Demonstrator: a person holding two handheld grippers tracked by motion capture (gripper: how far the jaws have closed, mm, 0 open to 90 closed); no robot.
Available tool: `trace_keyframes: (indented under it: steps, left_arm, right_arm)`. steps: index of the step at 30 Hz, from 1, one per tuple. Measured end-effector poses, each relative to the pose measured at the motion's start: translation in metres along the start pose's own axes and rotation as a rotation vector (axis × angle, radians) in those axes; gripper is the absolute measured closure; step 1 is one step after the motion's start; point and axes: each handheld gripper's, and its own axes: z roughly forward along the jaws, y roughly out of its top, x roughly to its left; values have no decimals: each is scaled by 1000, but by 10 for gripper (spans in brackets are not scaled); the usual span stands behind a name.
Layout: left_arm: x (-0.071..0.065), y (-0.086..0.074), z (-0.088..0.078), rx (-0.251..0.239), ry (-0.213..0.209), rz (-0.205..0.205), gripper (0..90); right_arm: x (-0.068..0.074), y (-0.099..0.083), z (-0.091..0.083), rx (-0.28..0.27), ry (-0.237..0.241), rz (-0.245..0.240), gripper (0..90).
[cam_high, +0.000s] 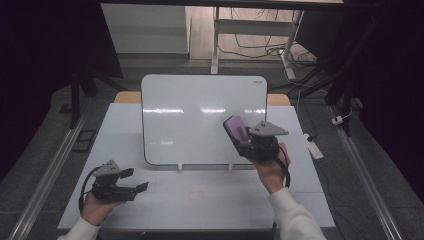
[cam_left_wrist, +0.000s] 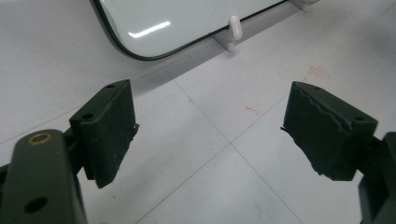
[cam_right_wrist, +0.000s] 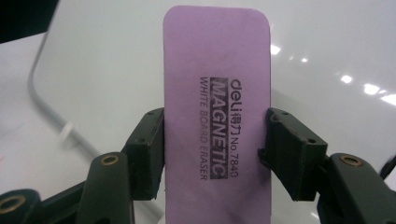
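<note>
A purple whiteboard eraser with black lettering sits between the jaws of my right gripper, which is shut on its two long sides. In the high view that right gripper holds the eraser up in front of the lower right part of the whiteboard. My left gripper rests low over the table near the front left, open, with nothing between its jaws. In the left gripper view its pads stand wide apart above bare table, and the whiteboard's lower corner lies ahead.
The whiteboard leans on two small white clips on the white table. Faint red marks stain the tabletop. A white power strip lies past the table's right edge, and metal rails flank the table.
</note>
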Motion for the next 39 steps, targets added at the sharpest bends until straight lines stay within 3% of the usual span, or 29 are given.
trace_keyframes:
  steps: [6, 14, 24, 31, 39]
  left_arm:
    - [-1, 1, 1, -4, -12, 13, 188]
    - [-3, 3, 0, -17, -31, 50, 191]
    - [-12, 13, 2, -25, -68, 84, 164]
    - [-27, 27, 12, -23, -97, 137, 164]
    - [-47, 48, 34, 4, -158, 212, 181]
  right_arm:
    - [4, -31, -19, 3, 57, 26, 407]
    - [10, -55, -36, 17, 141, -8, 407]
    - [21, -66, -35, 60, 221, -59, 406]
    - [29, -75, -33, 89, 250, -85, 406]
    - [33, -78, -27, 108, 286, -95, 406]
